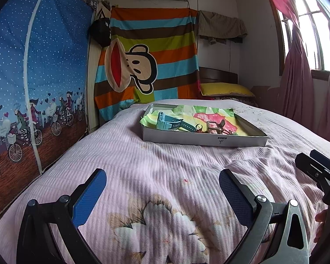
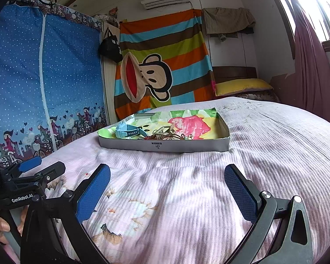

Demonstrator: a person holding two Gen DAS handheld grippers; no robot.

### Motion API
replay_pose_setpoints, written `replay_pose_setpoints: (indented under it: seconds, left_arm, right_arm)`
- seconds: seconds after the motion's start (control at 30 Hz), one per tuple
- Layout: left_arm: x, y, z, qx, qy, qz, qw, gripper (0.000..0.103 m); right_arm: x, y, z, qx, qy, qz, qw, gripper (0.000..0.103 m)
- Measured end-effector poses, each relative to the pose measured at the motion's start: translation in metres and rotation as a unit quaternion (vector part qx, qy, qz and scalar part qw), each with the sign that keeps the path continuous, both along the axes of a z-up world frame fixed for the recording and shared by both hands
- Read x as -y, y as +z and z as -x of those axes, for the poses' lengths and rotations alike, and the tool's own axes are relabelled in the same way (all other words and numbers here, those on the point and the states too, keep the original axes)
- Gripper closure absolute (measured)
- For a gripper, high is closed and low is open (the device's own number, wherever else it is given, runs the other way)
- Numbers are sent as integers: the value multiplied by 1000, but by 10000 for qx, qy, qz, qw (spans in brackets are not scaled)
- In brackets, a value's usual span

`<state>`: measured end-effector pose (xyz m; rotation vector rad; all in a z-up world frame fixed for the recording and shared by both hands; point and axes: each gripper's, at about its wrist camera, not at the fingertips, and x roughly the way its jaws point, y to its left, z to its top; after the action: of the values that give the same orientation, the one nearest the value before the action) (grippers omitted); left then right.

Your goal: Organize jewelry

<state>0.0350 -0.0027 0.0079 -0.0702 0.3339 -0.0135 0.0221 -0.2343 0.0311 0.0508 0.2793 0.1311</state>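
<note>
On a pink quilted bed (image 1: 165,160), a shallow grey cardboard tray (image 2: 165,147) holds a light-blue watch (image 2: 129,131) beside tangled trinkets (image 2: 167,134), while both grippers' jaws hover spread and empty, well short.

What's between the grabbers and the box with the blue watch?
Only bare pink bedspread lies before the tray; both wrist views show it.

A bed (image 1: 125,167) covered in a pink ribbed blanket (image 2: 264,145). Directly on it, ahead of the hand-held gripper (image 1: 162,194), lies a shallow grey tray (image 1: 204,139); beyond, a yellow pillow (image 1: 226,89).
</note>
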Motion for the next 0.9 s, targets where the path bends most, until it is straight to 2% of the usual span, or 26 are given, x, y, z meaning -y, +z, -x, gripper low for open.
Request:
replay_pose_setpoints:
  seconds: [0.9]
  left_arm:
    - [-3,-1,0,13,-17,-16,10000,0]
  right_arm:
    - [0,-1,0,7,-4,-1,10000,1]
